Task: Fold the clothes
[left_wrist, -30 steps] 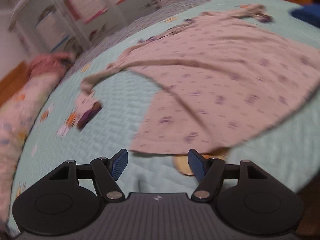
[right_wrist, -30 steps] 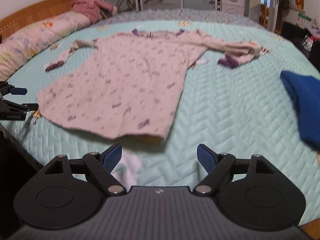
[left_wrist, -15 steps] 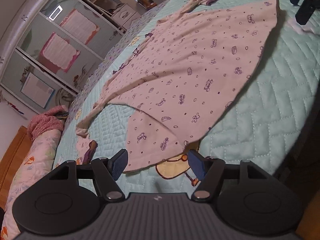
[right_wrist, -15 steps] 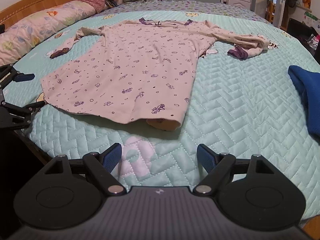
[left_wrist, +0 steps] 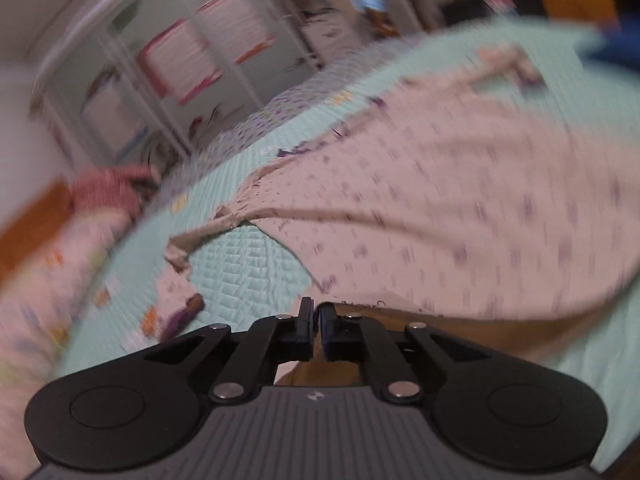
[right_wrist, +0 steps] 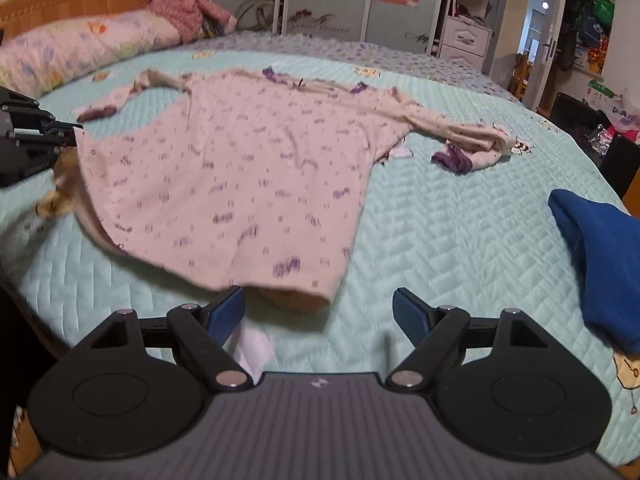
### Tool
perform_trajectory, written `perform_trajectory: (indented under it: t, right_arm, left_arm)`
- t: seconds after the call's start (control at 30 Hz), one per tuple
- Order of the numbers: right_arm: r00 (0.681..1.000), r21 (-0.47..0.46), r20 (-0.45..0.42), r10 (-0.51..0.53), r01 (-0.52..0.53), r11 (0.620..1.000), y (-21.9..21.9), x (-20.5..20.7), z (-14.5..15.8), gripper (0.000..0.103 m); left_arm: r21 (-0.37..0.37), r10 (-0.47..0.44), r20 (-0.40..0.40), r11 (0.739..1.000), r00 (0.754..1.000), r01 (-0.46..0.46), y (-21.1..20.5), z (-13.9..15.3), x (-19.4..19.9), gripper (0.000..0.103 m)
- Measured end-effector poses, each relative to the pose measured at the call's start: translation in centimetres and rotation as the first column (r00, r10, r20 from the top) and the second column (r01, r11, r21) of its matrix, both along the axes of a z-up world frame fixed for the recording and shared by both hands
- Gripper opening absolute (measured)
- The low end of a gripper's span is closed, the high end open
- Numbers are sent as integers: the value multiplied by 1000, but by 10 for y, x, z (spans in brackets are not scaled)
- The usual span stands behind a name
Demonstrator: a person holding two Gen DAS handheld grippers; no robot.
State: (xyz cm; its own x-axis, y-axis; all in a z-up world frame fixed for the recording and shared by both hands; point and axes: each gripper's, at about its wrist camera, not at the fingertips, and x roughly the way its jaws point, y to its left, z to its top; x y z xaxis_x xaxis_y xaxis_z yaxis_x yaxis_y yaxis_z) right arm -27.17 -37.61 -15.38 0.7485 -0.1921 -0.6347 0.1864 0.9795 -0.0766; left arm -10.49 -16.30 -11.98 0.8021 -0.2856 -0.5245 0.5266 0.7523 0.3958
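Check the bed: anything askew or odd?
The pink top lies skewed. Its near-left hem corner is lifted, pinched in the left tongs, and its right sleeve is bunched. The right tongs are open, holding nothing.

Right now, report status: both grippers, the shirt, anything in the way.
Left gripper shut on pink shirt hem corner, lifting it. Right gripper open, empty, near the other hem corner. Blue garment off to the side, not in the way.
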Motion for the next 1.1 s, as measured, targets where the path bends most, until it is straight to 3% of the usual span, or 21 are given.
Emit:
perform_trajectory:
  t: [0.13,0.27,0.47,0.57,0.6,0.63,0.7,0.73,0.87,0.93,1.1]
  right_arm:
    - [1000,-19,-2,-17,17,1000,-2,9,-4,81]
    - [999,-28,-4,-42,42,999,-6,16,-7,81]
    - [994,36,35,-105,104,994,-23,20,-2,81]
    - [988,123,45,-151,144,982,-38,26,2,76]
    - [987,150,42,-157,149,977,-43,28,3,58]
    - [986,177,39,-163,153,972,-48,30,4,47]
    - [984,202,35,-172,162,966,-54,28,8,11]
    - [983,188,41,-177,166,968,-55,24,11,7]
    - [982,51,73,-175,171,984,-52,6,30,6]
    - [980,-17,89,-179,181,983,-53,-1,38,6]
    - [975,-160,142,-169,191,968,-50,-4,55,7]
  left_arm:
    - [-188,71,-86,978,994,-86,6,30,19,1]
    - [-351,99,-178,923,979,-157,13,61,31,1]
    - [-452,37,-122,887,992,-89,3,122,22,1]
    - [-440,38,-84,895,996,-71,-6,143,22,1]
    - [-437,41,-75,897,996,-69,-9,148,22,1]
    - [-426,52,-59,902,997,-72,-11,151,21,1]
    - [-376,70,-24,924,997,-74,-14,148,17,1]
    - [-338,76,-10,938,997,-75,-16,143,16,1]
    - [-148,99,-17,984,995,-101,-18,97,7,1]
    - [-50,108,-78,992,991,-112,-19,66,4,1]
    - [51,164,-282,986,945,-156,-14,3,5,1]
